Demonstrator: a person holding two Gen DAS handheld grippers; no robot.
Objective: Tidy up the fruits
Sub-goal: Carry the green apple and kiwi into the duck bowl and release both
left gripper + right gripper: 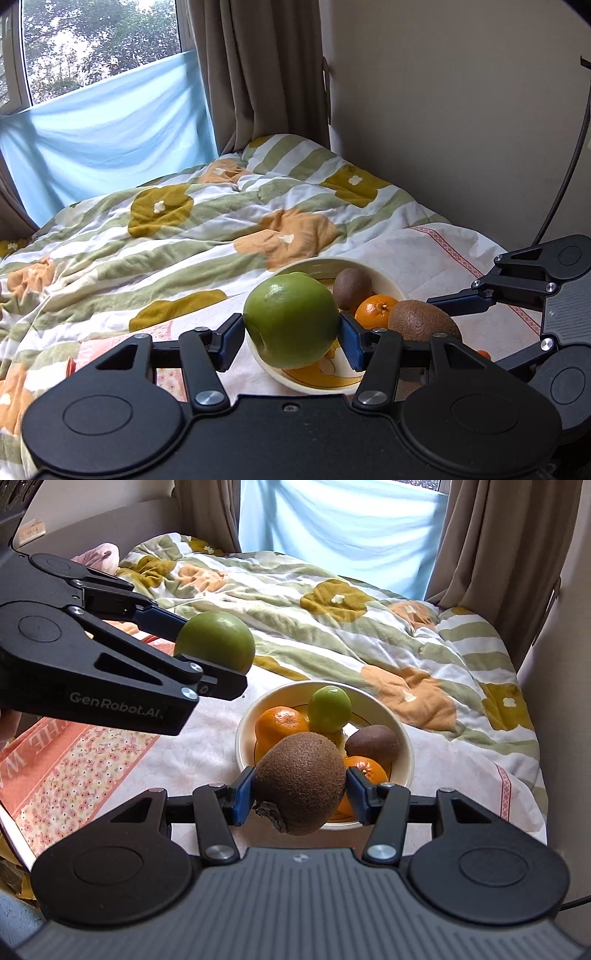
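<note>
Two grips above bowl (404,753): left gripper (291,332) pads clamp green apple (291,317), right gripper (300,794) pads clamp kiwi (301,781), both jaws part-open around fruit.

Marking "GenRobot.AI" in pale lettering on black side plate of left gripper (207,657), right wrist view.
Pink floral cloth (74,760) at left edge carries large capitals, upside down, cut off by frame; possibly "THE W".
No other legible text, number or sign in either view.
</note>
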